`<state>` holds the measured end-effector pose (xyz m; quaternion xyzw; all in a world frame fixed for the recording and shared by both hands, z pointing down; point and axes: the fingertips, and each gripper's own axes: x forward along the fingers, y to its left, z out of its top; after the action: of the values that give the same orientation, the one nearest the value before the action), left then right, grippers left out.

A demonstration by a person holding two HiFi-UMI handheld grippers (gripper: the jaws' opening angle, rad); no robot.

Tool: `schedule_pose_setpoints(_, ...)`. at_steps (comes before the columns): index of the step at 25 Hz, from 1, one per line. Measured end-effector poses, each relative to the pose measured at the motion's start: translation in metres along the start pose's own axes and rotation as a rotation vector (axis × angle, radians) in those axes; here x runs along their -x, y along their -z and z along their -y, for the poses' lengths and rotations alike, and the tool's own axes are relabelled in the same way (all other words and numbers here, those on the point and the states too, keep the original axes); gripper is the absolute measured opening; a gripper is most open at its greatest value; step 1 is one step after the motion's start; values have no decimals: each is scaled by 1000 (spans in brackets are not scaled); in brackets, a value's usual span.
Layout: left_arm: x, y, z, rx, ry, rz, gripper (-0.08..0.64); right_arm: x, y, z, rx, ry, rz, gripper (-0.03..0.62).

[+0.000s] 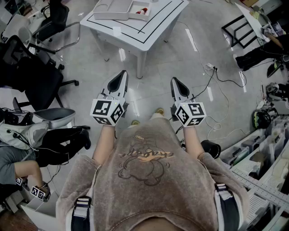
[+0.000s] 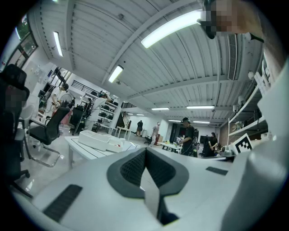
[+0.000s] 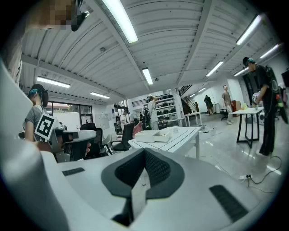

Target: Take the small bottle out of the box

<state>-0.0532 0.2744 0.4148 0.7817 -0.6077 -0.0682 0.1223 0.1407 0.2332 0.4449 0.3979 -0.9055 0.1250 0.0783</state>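
The person stands on the grey floor (image 1: pixel 153 97) back from a white table (image 1: pixel 156 22), holding both tools out level in front of the body and well apart from it. The left gripper (image 1: pixel 122 74) is clenched with nothing in it: its own view shows the two dark pads (image 2: pixel 135 167) meeting at the tip (image 2: pixel 145 151). The right gripper (image 1: pixel 175 82) is likewise closed tight and empty, its pads (image 3: pixel 156 167) pressed together (image 3: pixel 144 151).

On the table, inside the black outline drawn near its edges, lies a white box (image 1: pixel 113 11) with compartments, set toward the far side, away from the near corner that points at the person. The small bottle (image 1: pixel 142 11), white with red on it, lies in the box's right-end compartment. From the gripper views the box (image 2: pixel 97 139) (image 3: pixel 156 134) shows only as a low white shape on the tabletop, and the bottle cannot be made out there.

Black office chairs (image 1: pixel 43 85) stand along the left, and cables (image 1: pixel 221 74) trail over the floor at right.
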Motion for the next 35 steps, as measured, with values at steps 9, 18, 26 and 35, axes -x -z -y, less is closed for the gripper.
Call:
schedule_pose_setpoints(9,-11,0,-9,-10,18,-6,8,-21,-4,1,-10,10,19,-3)
schedule_pose_setpoints(18,-25,-5,-23,-31,12,-6,8,-49,-6,9,-22,4,22,-3)
schedule_pose_setpoints(26,-68,-10,-50,-30,-4,2,8,-99,-20,28,-37,-30,26,-3)
schedule_pose_setpoints(35,-142,-24,-81,-27,-24,8,8,-168,-42,74,-71,-48,17,-3)
